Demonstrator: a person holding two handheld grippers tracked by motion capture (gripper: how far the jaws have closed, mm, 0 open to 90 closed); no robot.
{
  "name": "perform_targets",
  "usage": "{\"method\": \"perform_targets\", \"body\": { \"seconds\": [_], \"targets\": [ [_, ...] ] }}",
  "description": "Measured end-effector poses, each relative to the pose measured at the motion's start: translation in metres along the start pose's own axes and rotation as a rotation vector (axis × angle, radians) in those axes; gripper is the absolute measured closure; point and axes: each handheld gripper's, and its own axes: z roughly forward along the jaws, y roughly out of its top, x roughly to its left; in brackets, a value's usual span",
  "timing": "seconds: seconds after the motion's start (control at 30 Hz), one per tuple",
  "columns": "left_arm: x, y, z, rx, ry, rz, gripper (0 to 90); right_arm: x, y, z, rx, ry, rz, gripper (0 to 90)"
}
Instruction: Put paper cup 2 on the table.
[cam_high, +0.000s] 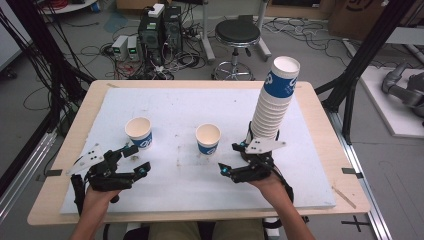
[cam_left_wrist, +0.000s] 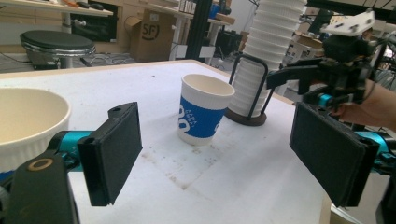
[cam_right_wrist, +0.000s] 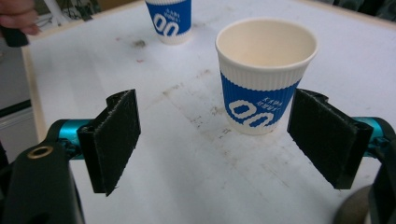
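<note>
Two blue-and-white paper cups stand upright on the white board (cam_high: 165, 107): a left cup (cam_high: 138, 132) and a middle cup (cam_high: 208, 138). At the right, a tall stack of the same cups (cam_high: 275, 97) rises from a black wire holder (cam_left_wrist: 246, 116). My left gripper (cam_high: 139, 159) is open just in front of the left cup, not touching it. The right gripper (cam_high: 229, 158) is open in front and right of the middle cup. In the right gripper view the middle cup (cam_right_wrist: 264, 74) sits beyond the open jaws (cam_right_wrist: 215, 144), nearer the right one. The left gripper view (cam_left_wrist: 217, 158) faces the middle cup (cam_left_wrist: 203, 114), with the left cup (cam_left_wrist: 28, 121) beside its left jaw.
The board lies on a wooden table (cam_high: 325, 135) with bare margins all round. Stains mark the board between the cups (cam_high: 182, 160). Behind the table are a black stool (cam_high: 237, 35), computers (cam_high: 157, 30) and cables on the floor. Black frame posts (cam_high: 360, 60) flank the table.
</note>
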Motion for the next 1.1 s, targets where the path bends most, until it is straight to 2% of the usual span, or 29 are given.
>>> {"method": "perform_targets", "body": {
  "seconds": [0.03,0.1,0.17,0.2,0.27,0.33,0.37,0.57,0.77,1.1],
  "targets": [
    [-0.002,0.001,0.001,-0.001,0.001,0.007,16.7,0.0,0.0,0.0,0.0,0.0,0.0,17.5],
    [-0.005,0.004,0.002,-0.008,0.01,0.016,16.7,0.002,-0.004,-0.02,-0.026,-0.014,-0.015,17.5],
    [-0.006,0.005,0.002,-0.01,0.009,0.018,16.7,0.002,-0.005,-0.026,-0.033,-0.025,-0.022,17.5],
    [-0.008,0.009,0.002,-0.019,0.004,0.017,16.7,0.001,-0.008,-0.039,-0.047,-0.054,-0.027,17.5],
    [-0.01,0.013,0.004,-0.028,0.0,0.021,16.7,-0.001,-0.011,-0.05,-0.056,-0.082,-0.023,17.5],
    [-0.011,0.015,0.005,-0.029,-0.004,0.025,16.7,-0.002,-0.011,-0.056,-0.055,-0.1,-0.024,17.6],
    [-0.013,0.018,0.006,-0.026,-0.01,0.034,16.7,-0.004,-0.013,-0.067,-0.047,-0.133,-0.023,17.5],
    [-0.013,0.021,0.009,-0.025,-0.011,0.035,16.7,-0.014,-0.019,-0.096,-0.06,-0.205,0.003,17.5],
    [-0.011,0.022,0.01,-0.034,-0.02,0.031,16.7,-0.017,-0.023,-0.107,-0.069,-0.251,0.025,17.5],
    [-0.012,0.021,0.012,-0.023,-0.019,0.043,16.7,-0.02,-0.026,-0.112,-0.089,-0.259,0.034,17.5]
  ]
}}
